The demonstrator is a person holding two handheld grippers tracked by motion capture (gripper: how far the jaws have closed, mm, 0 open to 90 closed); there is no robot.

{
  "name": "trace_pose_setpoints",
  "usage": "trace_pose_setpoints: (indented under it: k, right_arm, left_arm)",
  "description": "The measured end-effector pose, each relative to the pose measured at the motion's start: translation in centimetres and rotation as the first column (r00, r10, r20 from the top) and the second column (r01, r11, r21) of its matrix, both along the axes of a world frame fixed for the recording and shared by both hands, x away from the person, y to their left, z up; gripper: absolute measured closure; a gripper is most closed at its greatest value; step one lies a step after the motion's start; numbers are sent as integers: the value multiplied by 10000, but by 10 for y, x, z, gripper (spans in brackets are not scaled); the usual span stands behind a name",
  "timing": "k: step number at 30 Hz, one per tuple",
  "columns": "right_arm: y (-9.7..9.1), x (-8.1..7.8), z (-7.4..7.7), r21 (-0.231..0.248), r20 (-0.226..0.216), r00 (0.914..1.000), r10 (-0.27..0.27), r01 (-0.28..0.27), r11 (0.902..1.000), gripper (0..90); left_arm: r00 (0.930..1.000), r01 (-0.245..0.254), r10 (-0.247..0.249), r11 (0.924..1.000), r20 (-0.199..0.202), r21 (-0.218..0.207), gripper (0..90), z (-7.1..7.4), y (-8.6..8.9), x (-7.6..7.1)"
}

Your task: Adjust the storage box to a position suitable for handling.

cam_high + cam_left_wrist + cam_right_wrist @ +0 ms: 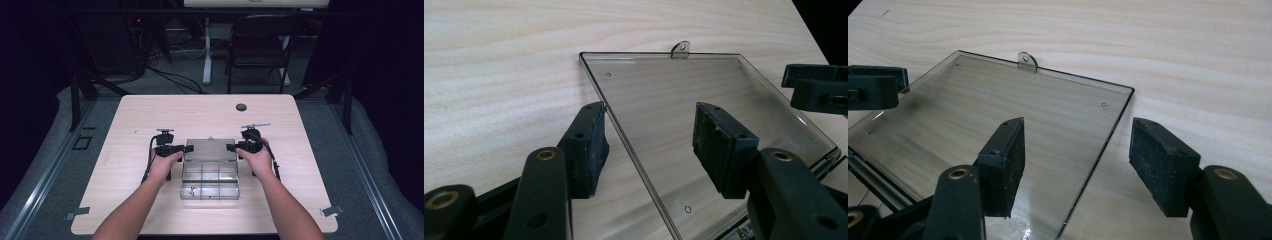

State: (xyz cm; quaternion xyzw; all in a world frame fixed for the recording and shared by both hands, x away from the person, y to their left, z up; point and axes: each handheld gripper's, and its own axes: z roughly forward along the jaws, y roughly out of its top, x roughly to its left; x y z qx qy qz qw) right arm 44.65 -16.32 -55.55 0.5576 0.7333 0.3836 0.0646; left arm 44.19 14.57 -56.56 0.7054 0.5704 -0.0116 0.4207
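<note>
Clear plastic box [210,181] sits at the table's [135,115] near middle, its lid [210,149] swung open toward twelve o'clock. I judge it light, stiff, slick and easily cracked, so the lid's side edges are the place to grip. The left gripper [186,148] at nine o'clock and right gripper [231,147] at three each straddle a lid edge, jaws spread, not pinching. A small tab [681,48] juts from the lid's far edge. Compartments look empty, save something small I cannot make out.
</note>
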Motion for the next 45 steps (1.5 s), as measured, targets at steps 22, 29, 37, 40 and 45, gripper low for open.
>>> trace_pose_setpoints:
  k: [22, 29, 37, 40, 45]
  right_arm:
    - [9, 6, -8, 71, -737, 9972, 132, -127, 9999, 382]
    - [6, 6, -10, 470, -1037, 9946, 59, -10, 9989, 381]
    - [5, 7, -12, 676, -1199, 9928, -37, 119, 9976, 378]
    - [4, 8, -13, 814, -1367, 9906, -77, 190, 9965, 376]
    - [3, 8, -14, 903, -1409, 9900, -35, 164, 9958, 377]
  left_arm:
    - [9988, 56, -70, 9995, -480, -302, 478, -10, -3, 4]
    - [9983, 124, -144, 9993, -569, -347, 483, -10, -1, 5]
    - [9966, 45, -98, 9979, -813, -652, 477, -11, -1, 6]
    - [9959, 67, -133, 9972, -892, -738, 477, -12, -1, 6]
    - [9949, 99, -182, 9965, -991, -827, 479, -12, -1, 7]
